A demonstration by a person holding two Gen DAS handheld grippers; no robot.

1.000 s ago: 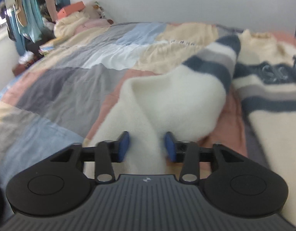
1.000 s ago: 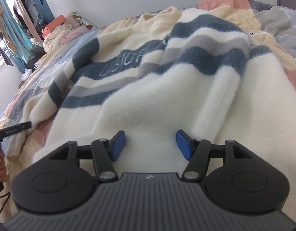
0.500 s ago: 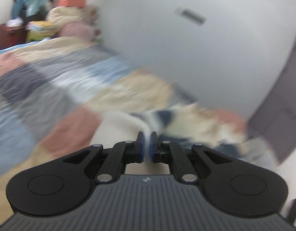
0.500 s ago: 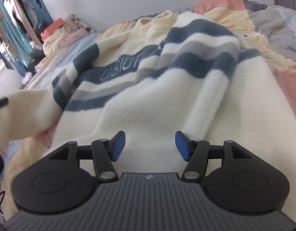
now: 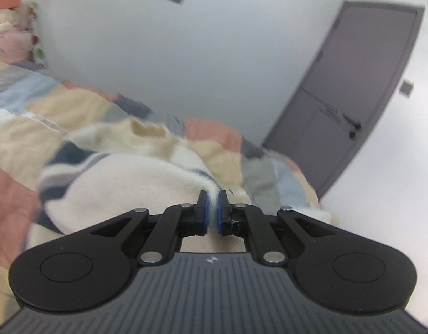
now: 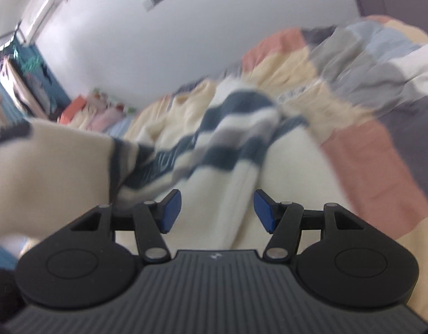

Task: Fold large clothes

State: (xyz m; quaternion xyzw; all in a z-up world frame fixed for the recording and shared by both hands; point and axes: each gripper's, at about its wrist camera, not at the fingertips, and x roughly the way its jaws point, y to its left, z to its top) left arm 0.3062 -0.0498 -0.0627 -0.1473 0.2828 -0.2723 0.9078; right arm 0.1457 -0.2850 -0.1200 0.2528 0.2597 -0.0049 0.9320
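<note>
A large cream fleece sweater (image 6: 236,150) with navy and grey stripes lies spread on the bed. My left gripper (image 5: 211,211) is shut on its left sleeve (image 5: 125,183), which hangs lifted off the bed and drapes leftward below the fingers. In the right wrist view that lifted sleeve (image 6: 47,172) fills the left side. My right gripper (image 6: 217,208) stands open above the sweater's lower body, beside the right sleeve (image 6: 241,183); nothing is pinched between its blue pads (image 6: 262,211).
A patchwork quilt (image 6: 361,161) in salmon, grey, blue and yellow covers the bed. A grey door (image 5: 361,89) stands at the right past the bed's far corner. Pillows and an orange box (image 6: 74,108) sit at the bed's head; hanging clothes (image 6: 22,89) are far left.
The left gripper closed on the left sleeve, then rose and swung right, carrying the sleeve over the sweater. The right gripper lifted a little and tilted, staying open.
</note>
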